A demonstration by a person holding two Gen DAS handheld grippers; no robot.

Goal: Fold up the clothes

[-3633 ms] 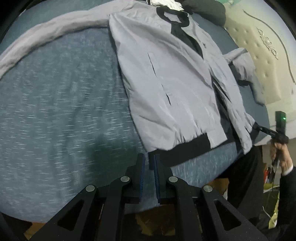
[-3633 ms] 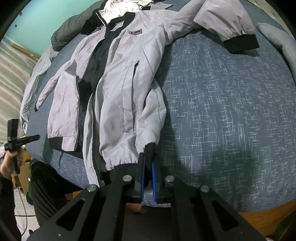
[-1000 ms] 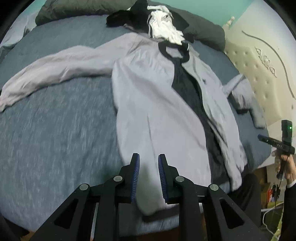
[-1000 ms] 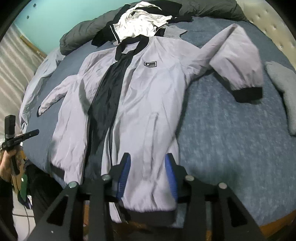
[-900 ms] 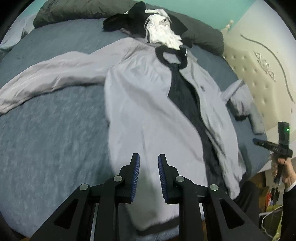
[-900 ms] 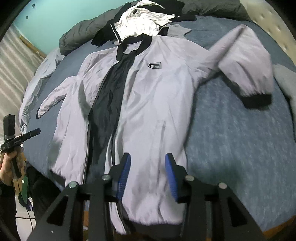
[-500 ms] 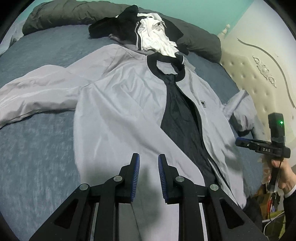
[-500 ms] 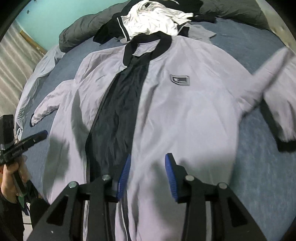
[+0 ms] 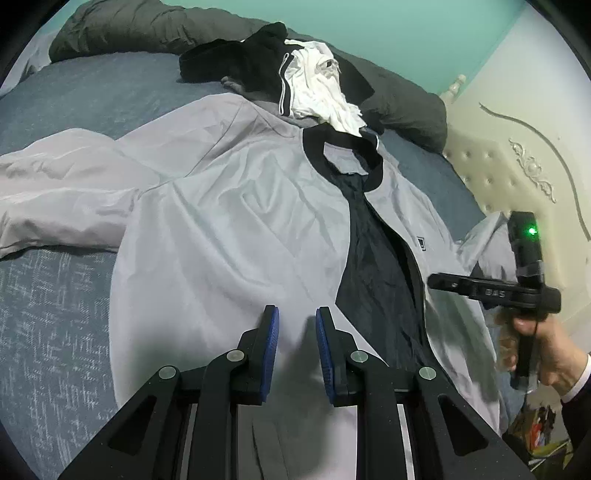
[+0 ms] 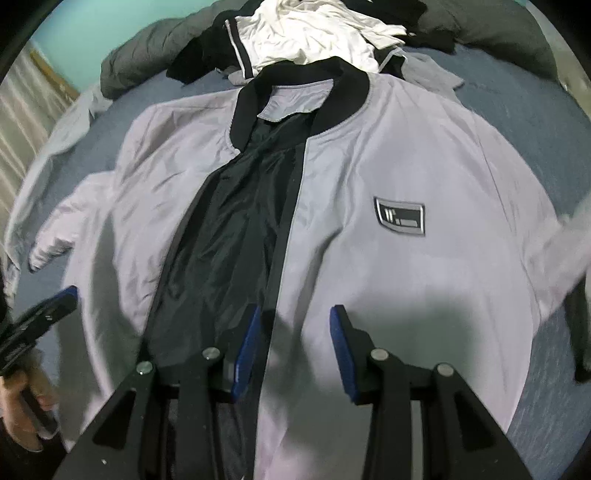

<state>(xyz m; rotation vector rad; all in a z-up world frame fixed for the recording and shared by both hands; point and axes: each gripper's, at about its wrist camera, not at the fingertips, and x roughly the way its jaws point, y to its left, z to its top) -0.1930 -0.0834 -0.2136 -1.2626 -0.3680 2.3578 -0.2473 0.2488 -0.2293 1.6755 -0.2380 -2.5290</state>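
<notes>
Jacket (image 9: 229,236) of light grey cloth lies spread flat, front side up, on the blue-grey bed (image 9: 48,295), with its front unzipped so that the black lining (image 10: 229,236) shows in a long strip down the middle.

Nearest in the left wrist view, the left gripper (image 9: 296,314) hangs over the lower part of one front panel; its blue pads stand a little apart and nothing is between them, so it is released. In the right wrist view the right gripper (image 10: 295,314) hangs over the other front panel, just beside the open zipper edge. Its jaws stand wider apart, also with no cloth between them, and it casts a shadow on the cloth.

In the left wrist view the right gripper appears from the side at the right edge, held by a hand (image 9: 543,343) with a dark sleeve and a white cuff; a small green light (image 9: 532,231) shines on it.

Further up, a dark rectangular badge (image 10: 399,216) sits on the chest of the panel under the right gripper. One sleeve (image 9: 62,192) stretches out across the bed. The black ribbed collar (image 10: 306,81) is at the far end of the jacket.

Behind the collar lies a heap of black and white clothes (image 9: 314,81), touching the collar. Beyond it a dark grey duvet (image 9: 147,29) runs along the far edge of the bed, under a teal wall (image 9: 388,33). A cream tufted headboard (image 9: 509,177) is at the right side.
</notes>
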